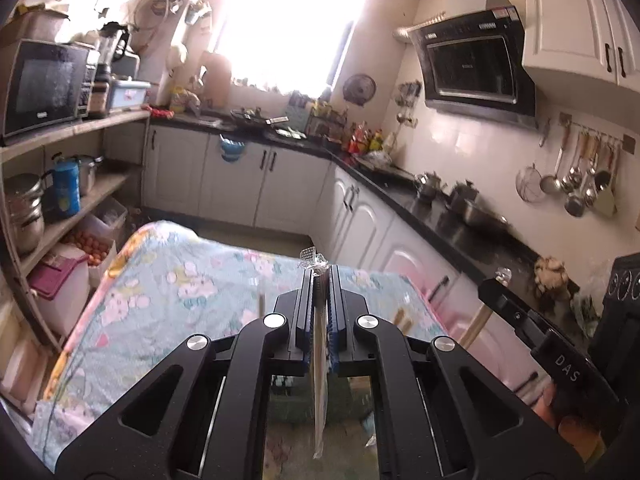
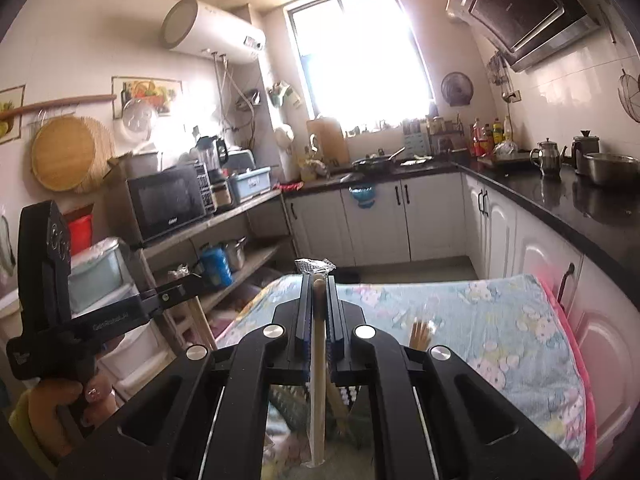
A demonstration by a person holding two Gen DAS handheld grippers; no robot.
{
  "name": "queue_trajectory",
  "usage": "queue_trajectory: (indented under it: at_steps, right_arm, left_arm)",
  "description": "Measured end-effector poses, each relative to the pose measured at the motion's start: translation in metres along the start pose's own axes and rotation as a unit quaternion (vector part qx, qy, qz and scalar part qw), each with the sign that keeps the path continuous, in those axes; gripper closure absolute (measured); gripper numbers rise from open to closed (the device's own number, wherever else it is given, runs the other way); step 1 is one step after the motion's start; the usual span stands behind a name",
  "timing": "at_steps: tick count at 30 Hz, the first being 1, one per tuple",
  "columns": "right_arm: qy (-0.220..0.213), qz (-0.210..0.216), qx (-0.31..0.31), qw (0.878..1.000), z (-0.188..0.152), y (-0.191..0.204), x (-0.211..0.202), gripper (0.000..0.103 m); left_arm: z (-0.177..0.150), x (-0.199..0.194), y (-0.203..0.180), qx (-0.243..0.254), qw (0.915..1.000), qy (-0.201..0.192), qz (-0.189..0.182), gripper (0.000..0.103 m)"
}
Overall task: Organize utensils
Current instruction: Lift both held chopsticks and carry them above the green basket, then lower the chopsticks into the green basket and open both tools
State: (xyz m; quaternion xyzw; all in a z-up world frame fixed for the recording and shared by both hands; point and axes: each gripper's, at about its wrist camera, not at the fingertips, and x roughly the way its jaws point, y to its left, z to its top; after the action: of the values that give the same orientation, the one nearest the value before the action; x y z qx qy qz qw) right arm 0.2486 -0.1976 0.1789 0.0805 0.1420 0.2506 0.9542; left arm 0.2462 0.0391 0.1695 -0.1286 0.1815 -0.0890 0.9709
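Note:
My left gripper (image 1: 320, 276) is shut on a flat wrapped utensil packet (image 1: 320, 344) that runs back between the fingers, with crinkled clear wrapper sticking out at the tips. My right gripper (image 2: 319, 278) is shut on a pair of wooden chopsticks in a clear wrapper (image 2: 318, 368). Both are held above a table with a floral cloth (image 1: 172, 280), which also shows in the right wrist view (image 2: 500, 320). More chopsticks (image 2: 420, 334) stand upright beyond the right gripper. The right gripper body shows in the left wrist view (image 1: 532, 320); the left one shows in the right wrist view (image 2: 60, 304).
A dark counter (image 2: 580, 204) with a kettle (image 2: 550, 158) and a steel bowl (image 2: 610, 166) runs along the right. Open shelves (image 1: 76, 196) with a microwave (image 1: 40, 84), pots and boxes stand on the left. Ladles hang on the wall (image 1: 580, 180).

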Motion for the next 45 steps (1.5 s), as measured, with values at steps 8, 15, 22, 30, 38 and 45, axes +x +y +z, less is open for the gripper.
queue_trajectory:
  at_steps: [8, 15, 22, 30, 38, 45]
  right_arm:
    - [-0.032, -0.040, 0.016, 0.999, 0.009, -0.029, 0.023, 0.097]
    - [-0.052, -0.059, 0.017, 0.997, -0.003, -0.049, 0.042, 0.097]
    - [-0.051, -0.055, 0.014, 0.997, -0.019, -0.058, 0.065, 0.097]
    - [-0.018, -0.056, -0.003, 0.998, -0.040, -0.054, 0.088, 0.097]
    - [0.018, -0.054, -0.025, 0.998, -0.055, -0.046, 0.100, 0.096]
    - [0.059, -0.055, -0.024, 0.996, -0.065, -0.048, 0.100, 0.094]
  left_arm:
    - [0.017, 0.022, -0.006, 0.017, 0.9981, -0.043, 0.041, 0.102]
    - [0.006, 0.045, -0.005, 0.024, 0.9968, -0.054, 0.054, 0.102]
    - [-0.014, 0.072, -0.002, 0.029, 0.9973, -0.023, 0.062, 0.101]
    - [-0.035, 0.090, -0.001, 0.040, 0.9971, 0.002, 0.065, 0.101]
    - [-0.052, 0.103, 0.004, 0.037, 0.9972, 0.023, 0.060, 0.101]
    - [-0.062, 0.103, 0.007, 0.036, 0.9969, 0.039, 0.058, 0.098]
